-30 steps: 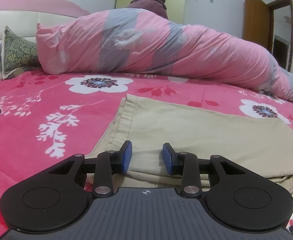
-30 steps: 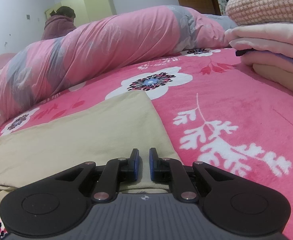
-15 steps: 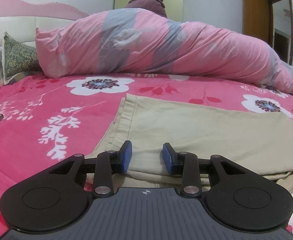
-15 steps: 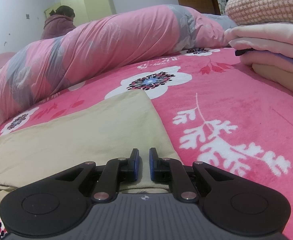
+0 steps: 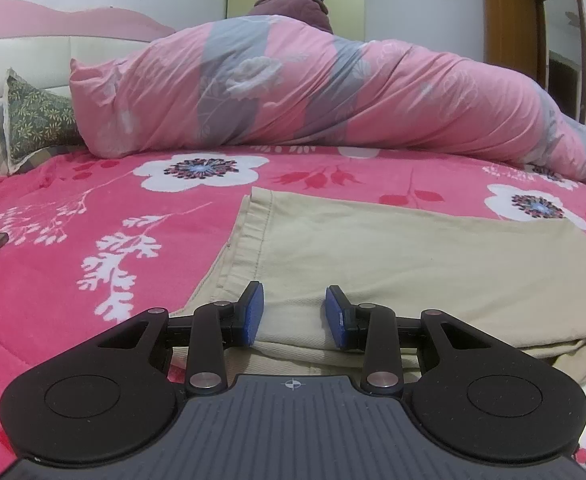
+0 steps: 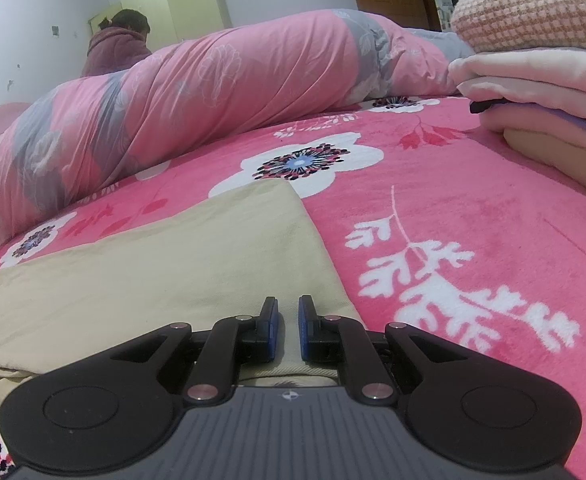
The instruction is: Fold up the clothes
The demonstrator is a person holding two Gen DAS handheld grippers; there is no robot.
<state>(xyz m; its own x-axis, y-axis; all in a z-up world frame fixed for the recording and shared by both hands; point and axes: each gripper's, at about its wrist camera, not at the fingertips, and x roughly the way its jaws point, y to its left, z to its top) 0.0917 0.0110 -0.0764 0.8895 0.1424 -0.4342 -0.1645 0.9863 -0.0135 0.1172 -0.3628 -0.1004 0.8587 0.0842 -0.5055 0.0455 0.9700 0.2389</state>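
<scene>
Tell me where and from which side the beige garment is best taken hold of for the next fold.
Probably by the near edge of the beige garment, at its two near corners, coming in low from the camera side. It lies flat and already doubled, with layered edges facing both grippers. The left gripper and right gripper already sit at that edge; the far edge lies toward the rolled quilt.
</scene>
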